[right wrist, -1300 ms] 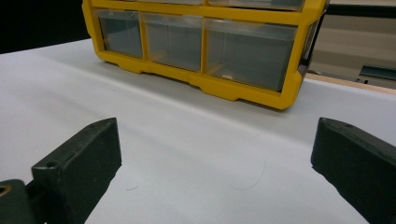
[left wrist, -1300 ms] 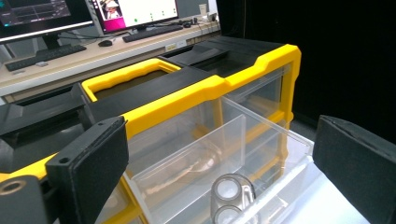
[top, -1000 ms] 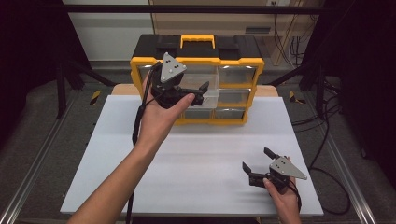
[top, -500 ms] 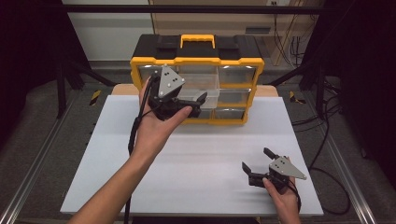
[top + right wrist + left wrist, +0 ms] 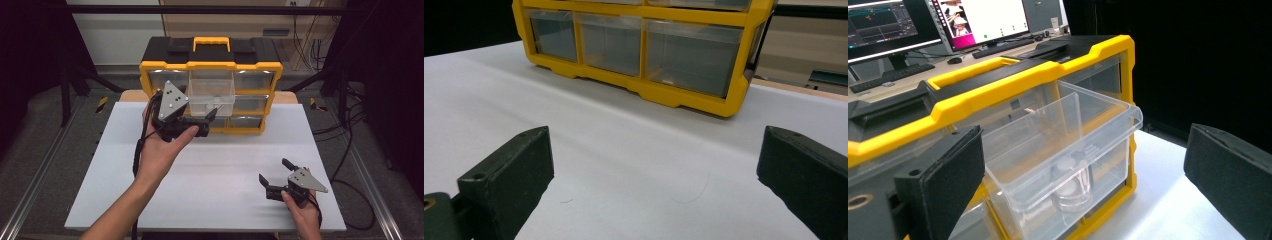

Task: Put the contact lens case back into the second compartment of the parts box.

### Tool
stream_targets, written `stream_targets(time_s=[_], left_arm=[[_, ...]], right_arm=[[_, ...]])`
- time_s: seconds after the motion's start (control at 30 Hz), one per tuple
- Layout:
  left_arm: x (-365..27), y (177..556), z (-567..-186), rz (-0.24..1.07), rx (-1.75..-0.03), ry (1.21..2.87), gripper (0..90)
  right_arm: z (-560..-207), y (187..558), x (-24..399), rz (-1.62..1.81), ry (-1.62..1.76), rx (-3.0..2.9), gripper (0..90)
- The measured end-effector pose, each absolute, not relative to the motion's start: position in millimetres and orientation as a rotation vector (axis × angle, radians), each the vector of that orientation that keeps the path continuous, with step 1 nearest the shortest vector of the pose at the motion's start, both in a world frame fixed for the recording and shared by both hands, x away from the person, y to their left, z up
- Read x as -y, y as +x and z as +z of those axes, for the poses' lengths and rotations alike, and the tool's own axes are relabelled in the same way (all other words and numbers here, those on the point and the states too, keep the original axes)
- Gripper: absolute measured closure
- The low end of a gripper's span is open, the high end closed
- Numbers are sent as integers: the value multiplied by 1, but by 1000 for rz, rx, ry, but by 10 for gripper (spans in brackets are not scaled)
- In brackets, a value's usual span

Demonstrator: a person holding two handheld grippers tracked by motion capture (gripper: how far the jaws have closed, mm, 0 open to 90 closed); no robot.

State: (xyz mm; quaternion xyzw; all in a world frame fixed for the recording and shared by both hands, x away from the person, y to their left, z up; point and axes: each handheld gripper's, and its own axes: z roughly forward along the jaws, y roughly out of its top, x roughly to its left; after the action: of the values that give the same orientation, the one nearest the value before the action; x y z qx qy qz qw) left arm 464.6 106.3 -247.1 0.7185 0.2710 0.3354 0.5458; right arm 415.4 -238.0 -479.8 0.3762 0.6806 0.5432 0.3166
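Note:
A yellow and black drawer organizer (image 5: 212, 55) stands at the back of the white table (image 5: 215, 165). Its clear middle drawer (image 5: 211, 95) in the top row is pulled out. In the left gripper view this drawer (image 5: 1048, 145) holds a small clear round piece (image 5: 1073, 185). My left gripper (image 5: 207, 123) hovers just in front of and left of the drawer, open, with nothing in it; its jaws (image 5: 1085, 165) frame the drawer without touching it. My right gripper (image 5: 275, 171) rests low near the table's front right, open and empty, facing the organizer (image 5: 639, 45) across bare table.
The organizer's other drawers (image 5: 609, 42) are shut. A monitor (image 5: 978, 20) and a keyboard (image 5: 888, 80) stand behind the organizer. Metal rails (image 5: 30, 200) run along both sides of the table, and cables (image 5: 350, 150) lie to the right.
My left gripper has drawn back from the pulled-out drawer toward the person and sunk a little. The drawer stays out. The right gripper has not moved.

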Motion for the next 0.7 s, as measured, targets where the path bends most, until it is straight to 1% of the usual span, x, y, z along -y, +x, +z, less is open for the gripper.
stream_targets(time_s=[0.33,0.7], left_arm=[[-117,458,-266,759,-682,1656,28],[-128,453,-282,757,-710,1626,28]], right_arm=[[-480,416,238,1429,989,-1793,21],[-480,415,237,1432,986,-1795,21]])
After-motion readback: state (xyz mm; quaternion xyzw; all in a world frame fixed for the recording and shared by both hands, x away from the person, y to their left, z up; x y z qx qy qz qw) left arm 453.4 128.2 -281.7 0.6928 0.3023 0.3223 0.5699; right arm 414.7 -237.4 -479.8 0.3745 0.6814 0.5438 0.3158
